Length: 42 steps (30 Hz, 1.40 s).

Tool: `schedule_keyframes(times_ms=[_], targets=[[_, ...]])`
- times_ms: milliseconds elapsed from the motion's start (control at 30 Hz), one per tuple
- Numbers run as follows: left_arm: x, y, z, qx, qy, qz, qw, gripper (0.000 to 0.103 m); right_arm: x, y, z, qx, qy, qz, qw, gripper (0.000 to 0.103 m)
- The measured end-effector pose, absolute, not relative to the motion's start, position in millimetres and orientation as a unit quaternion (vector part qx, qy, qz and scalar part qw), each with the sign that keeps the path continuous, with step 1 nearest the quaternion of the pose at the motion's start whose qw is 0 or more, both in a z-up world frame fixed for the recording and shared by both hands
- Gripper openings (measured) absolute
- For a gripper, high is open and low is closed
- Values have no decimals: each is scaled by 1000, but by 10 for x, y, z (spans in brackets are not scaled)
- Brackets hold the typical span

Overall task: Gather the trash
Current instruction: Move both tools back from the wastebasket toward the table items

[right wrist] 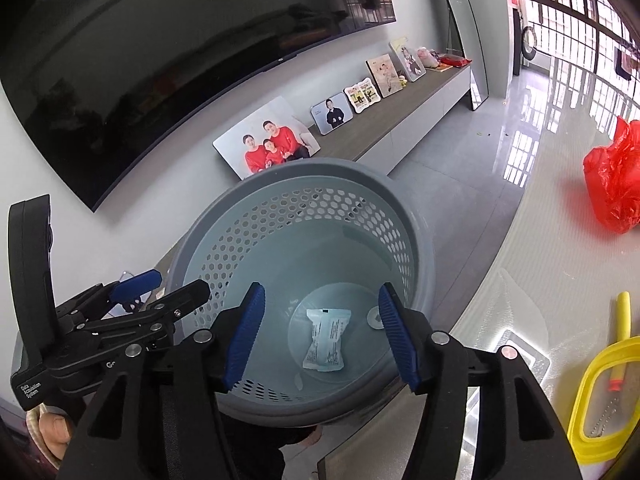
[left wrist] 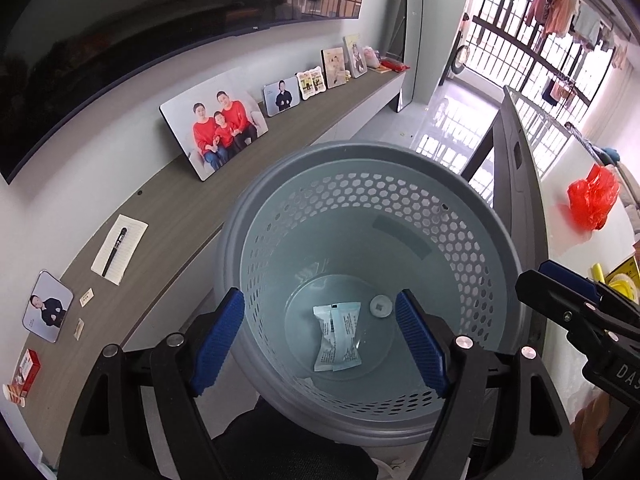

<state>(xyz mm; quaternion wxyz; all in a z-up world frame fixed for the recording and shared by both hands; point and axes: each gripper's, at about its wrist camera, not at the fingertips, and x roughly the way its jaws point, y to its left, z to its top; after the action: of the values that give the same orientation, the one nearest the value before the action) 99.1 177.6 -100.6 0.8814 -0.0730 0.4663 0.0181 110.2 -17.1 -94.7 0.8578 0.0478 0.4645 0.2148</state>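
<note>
A grey perforated trash basket (left wrist: 472,236) stands below both grippers; it also shows in the right wrist view (right wrist: 416,240). A white wrapper (left wrist: 337,336) lies on its bottom, also in the right wrist view (right wrist: 326,340), next to a small white disc (left wrist: 381,306). My left gripper (left wrist: 320,344) is open and empty above the basket mouth. My right gripper (right wrist: 320,336) is open and empty above it too. The right gripper shows at the left wrist view's right edge (left wrist: 576,300); the left gripper shows at the right wrist view's left (right wrist: 168,288).
A red plastic bag (right wrist: 614,184) lies on the glossy table (right wrist: 540,280) to the right, with a yellow tube (right wrist: 622,316) and a yellow-rimmed lid (right wrist: 600,396). A long shelf (left wrist: 200,200) under the TV holds photo frames, a notepad with pen (left wrist: 118,254) and a red box (left wrist: 26,372).
</note>
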Motion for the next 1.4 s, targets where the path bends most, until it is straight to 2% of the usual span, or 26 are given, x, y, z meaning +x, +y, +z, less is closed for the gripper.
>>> schedule_keyframes(times_ms=[400,500,700,1400], targets=[[808,1708,-609,-43,439,21,897,76,808,-342,-641,66,431,212,875,57],[730,1658,-520,-35,431,24,901,80,647,-458,-559,76,417,214,880,61],[615,1487,-440,-32,426,13,904,81,371,-747,-492,85,410,196,887,61],[274,188,-483,15,440,-112,891,81,-745,-2326,-600,118,417,13,901,61]])
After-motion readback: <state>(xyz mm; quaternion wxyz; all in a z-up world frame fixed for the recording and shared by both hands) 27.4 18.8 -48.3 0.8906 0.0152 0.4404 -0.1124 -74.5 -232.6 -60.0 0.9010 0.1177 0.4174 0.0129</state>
